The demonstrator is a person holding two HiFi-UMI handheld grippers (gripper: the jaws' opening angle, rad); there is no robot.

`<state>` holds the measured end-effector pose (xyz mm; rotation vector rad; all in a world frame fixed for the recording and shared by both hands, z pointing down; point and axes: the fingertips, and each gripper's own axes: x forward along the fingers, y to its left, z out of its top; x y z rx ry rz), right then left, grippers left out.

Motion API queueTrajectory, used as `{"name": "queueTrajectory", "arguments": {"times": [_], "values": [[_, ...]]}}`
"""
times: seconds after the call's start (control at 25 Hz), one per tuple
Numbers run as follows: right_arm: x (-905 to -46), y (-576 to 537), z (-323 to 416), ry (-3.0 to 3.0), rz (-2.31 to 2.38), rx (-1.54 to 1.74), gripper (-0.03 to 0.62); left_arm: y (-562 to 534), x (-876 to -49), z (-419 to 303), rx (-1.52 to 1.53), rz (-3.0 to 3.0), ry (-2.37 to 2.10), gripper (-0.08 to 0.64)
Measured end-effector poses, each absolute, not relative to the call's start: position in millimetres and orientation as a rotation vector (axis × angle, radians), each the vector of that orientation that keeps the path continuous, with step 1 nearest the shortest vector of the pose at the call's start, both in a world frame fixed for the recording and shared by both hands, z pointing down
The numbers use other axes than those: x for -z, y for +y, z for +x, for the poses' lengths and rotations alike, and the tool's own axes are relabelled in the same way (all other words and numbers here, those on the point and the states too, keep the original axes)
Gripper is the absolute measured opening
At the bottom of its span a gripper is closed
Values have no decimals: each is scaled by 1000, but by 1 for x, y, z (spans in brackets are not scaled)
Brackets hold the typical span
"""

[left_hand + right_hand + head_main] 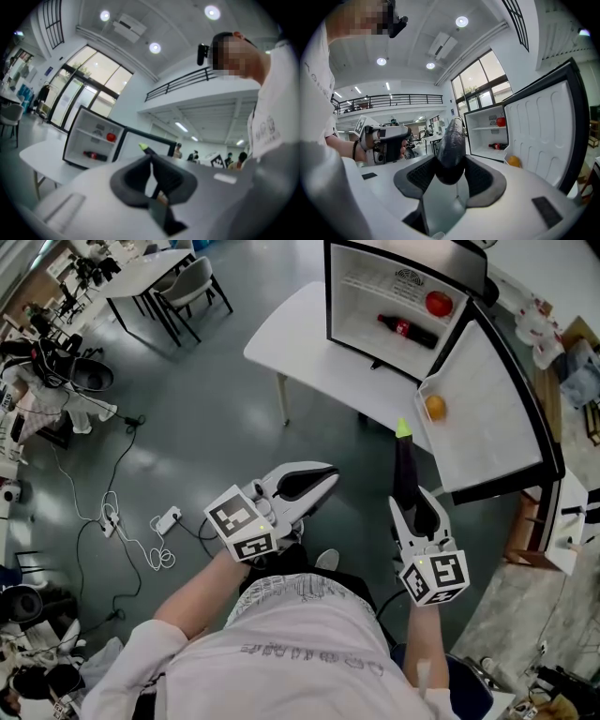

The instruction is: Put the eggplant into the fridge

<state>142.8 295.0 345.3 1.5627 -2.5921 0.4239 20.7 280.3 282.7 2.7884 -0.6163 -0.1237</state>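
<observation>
A dark purple eggplant with a green stem tip juts forward from my right gripper, which is shut on its thick end. Ahead, a small fridge stands on a white table, its door swung wide to the right. In the right gripper view the fridge lies beyond the eggplant, door at right. My left gripper hovers over the floor left of the eggplant, empty, pads together. The left gripper view shows the fridge and the eggplant's tip.
Inside the fridge lie a cola bottle and a red fruit; an orange sits in the door shelf. A power strip with cables lies on the floor at left. A chair and another table stand far left.
</observation>
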Motion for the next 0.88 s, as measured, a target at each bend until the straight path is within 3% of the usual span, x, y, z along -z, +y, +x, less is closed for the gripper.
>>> {"name": "queueTrajectory", "arguments": {"times": [0.88], "values": [[-362, 238, 151, -2557, 1571, -453, 196, 223, -299, 21, 128, 2762, -625, 18]]}}
